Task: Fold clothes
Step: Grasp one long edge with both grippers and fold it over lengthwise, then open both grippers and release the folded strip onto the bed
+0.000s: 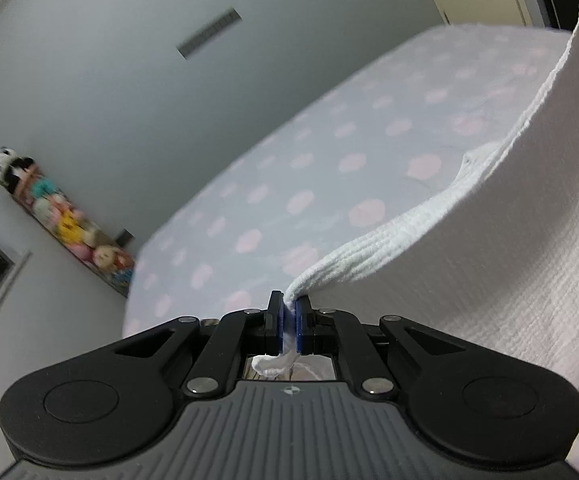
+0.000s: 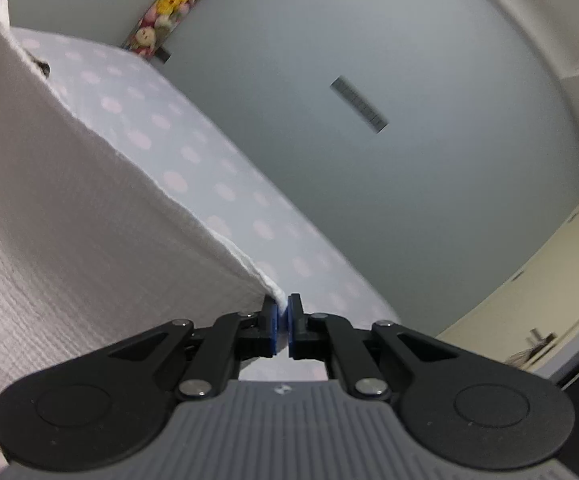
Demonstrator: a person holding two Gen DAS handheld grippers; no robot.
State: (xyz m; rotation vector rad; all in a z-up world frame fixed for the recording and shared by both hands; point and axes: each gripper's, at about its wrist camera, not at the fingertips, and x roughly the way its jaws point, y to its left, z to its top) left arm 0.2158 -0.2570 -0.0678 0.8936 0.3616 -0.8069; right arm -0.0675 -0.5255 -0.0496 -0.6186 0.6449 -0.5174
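You are holding the white garment [image 1: 489, 240] taut above the bed [image 1: 289, 152], left claw [image 1: 288, 322] and right claw [image 2: 282, 326] each clamping a corner; next, bring the corners together.

White garment [image 1: 489, 248], pink-dotted bedsheet [image 1: 289, 152]

A bed [image 1: 329, 152] carries everything, covered by a pale blue-grey sheet with soft pink dots. A white crinkled garment [image 1: 509, 220] drapes down onto the bed's near side. The bed's far edge meets a grey wall [image 1: 109, 100].
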